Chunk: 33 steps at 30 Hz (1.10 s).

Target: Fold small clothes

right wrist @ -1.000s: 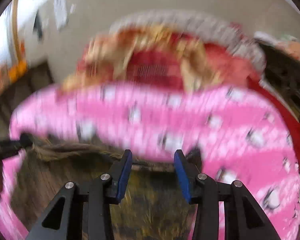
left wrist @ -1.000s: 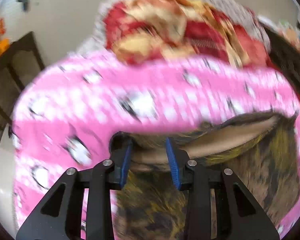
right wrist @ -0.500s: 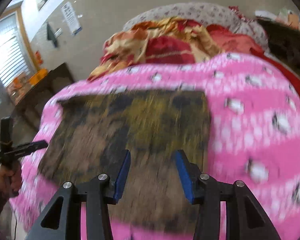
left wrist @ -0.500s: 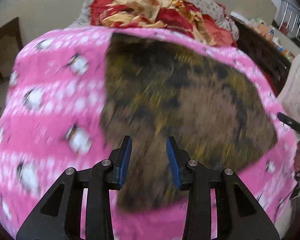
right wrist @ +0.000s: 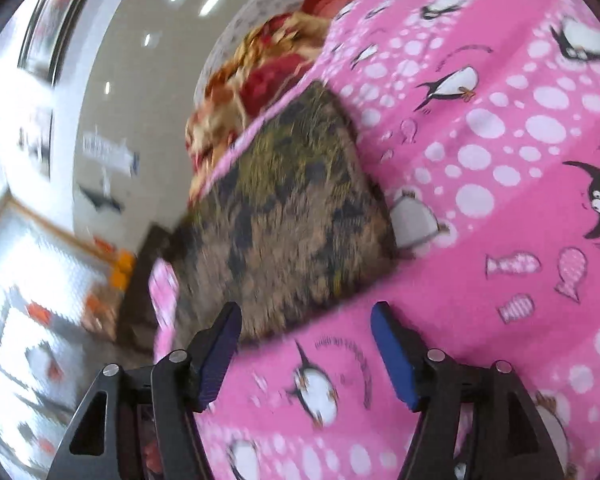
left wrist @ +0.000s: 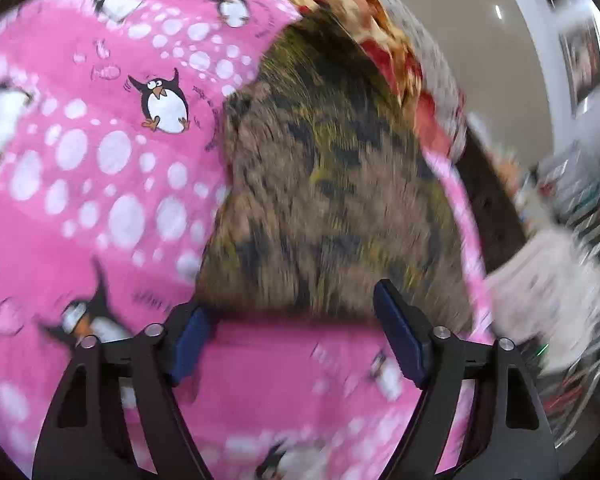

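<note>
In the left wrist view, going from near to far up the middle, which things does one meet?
Left gripper → pink penguin-print blanket → brown and black mottled garment → red and yellow patterned cloth.

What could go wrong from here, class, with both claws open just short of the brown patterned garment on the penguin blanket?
1. The brown garment lies flat on the soft pink penguin blanket; a closing left claw might pinch blanket along with it.
2. The right claw faces a near edge too; uneven grips could skew the fold.
3. Both views are blurred, so aim at the edge may be off.
</note>
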Available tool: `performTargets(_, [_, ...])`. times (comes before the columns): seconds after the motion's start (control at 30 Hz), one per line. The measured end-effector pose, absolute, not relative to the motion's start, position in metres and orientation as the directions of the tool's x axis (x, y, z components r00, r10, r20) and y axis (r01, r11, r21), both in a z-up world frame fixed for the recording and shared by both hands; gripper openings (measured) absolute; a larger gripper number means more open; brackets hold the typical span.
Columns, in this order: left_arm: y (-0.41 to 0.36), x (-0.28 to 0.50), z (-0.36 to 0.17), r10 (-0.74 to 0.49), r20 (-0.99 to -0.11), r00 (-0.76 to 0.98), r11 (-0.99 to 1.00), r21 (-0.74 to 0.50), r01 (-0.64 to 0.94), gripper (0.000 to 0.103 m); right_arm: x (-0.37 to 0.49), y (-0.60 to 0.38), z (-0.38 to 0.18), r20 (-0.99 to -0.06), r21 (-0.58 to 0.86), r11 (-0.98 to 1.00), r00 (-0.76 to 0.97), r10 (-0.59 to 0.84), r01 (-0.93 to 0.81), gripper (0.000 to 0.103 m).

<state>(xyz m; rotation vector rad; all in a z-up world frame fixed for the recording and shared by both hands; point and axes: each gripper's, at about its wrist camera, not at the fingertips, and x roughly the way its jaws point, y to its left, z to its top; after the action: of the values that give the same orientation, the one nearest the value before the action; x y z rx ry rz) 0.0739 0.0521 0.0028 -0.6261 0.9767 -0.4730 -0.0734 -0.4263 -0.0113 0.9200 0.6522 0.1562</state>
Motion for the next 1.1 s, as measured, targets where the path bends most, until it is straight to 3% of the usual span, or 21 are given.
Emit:
performTargets(0.07, [0.056,0.084,0.002,-0.646,-0.57,0.508,0.682,-0.73,0.048,0.079,-0.069,-0.43,-0.013,-0.429,0.804,0.57,0.827,0.362,0.168,0.065])
performTargets(0.1, [0.059,0.086,0.001,-0.647,-0.561,0.516,0.671,-0.741,0.037,0.074,-0.064,-0.43,-0.013,-0.419,0.81,0.562,0.836,0.353,0.168,0.065])
performTargets(0.13, [0.06,0.09,0.0,-0.647,-0.555,0.523,0.659,-0.752,0.018,0.051,-0.06,-0.43,-0.013,-0.415,0.808,0.565,0.843,0.342,0.169,0.065])
performTargets(0.17, [0.06,0.096,-0.003,-0.648,-0.564,0.511,0.652,-0.758,-0.01,0.037,-0.054,-0.428,-0.012,-0.415,0.802,0.572,0.849,0.326,0.172,0.065])
performTargets(0.2, [0.062,0.102,-0.005,-0.643,-0.581,0.499,0.652,-0.757,-0.04,0.017,-0.048,-0.427,-0.01,-0.422,0.793,0.583,0.849,0.318,0.176,0.056])
performTargets(0.23, [0.064,0.105,-0.01,-0.642,-0.59,0.49,0.641,-0.763,-0.08,0.017,-0.043,-0.425,-0.007,-0.416,0.791,0.589,0.852,0.319,0.165,0.043])
performTargets(0.27, [0.066,0.105,-0.011,-0.642,-0.59,0.489,0.636,-0.767,-0.09,0.016,-0.035,-0.425,-0.007,-0.389,0.809,0.573,0.85,0.354,0.131,0.02])
performTargets(0.37, [0.063,0.097,0.005,-0.607,-0.623,0.493,0.691,-0.721,-0.059,0.014,-0.022,-0.424,0.001,-0.455,0.76,0.626,0.831,0.321,0.174,0.009])
performTargets(0.67, [0.089,0.016,0.037,-0.661,-0.627,0.413,0.694,-0.72,0.018,0.013,-0.112,-0.427,0.054,-0.464,0.714,0.694,0.806,0.368,0.094,0.005])
performTargets(0.77, [0.096,-0.016,0.025,-0.642,-0.672,0.369,0.737,-0.674,0.055,0.015,-0.156,-0.425,0.039,-0.45,0.794,0.598,0.762,0.465,0.104,0.005])
performTargets(0.83, [0.097,-0.025,0.009,-0.597,-0.728,0.337,0.782,-0.621,0.042,0.019,-0.171,-0.425,0.017,-0.489,0.803,0.574,0.726,0.484,0.158,0.005])
performTargets(0.9, [0.108,-0.037,0.005,-0.578,-0.732,0.361,0.792,-0.61,0.033,0.028,-0.188,-0.436,0.0,-0.555,0.778,0.57,0.716,0.424,0.265,0.008])
performTargets(0.97, [0.119,-0.044,0.02,-0.492,-0.759,0.426,0.844,-0.537,0.017,0.029,-0.201,-0.446,0.006,-0.577,0.75,0.581,0.743,0.34,0.317,0.008])
performTargets(1.1, [0.115,-0.053,0.061,-0.375,-0.719,0.585,0.905,-0.421,0.064,0.029,-0.198,-0.425,0.067,-0.591,0.559,0.786,0.793,0.151,0.266,0.008])
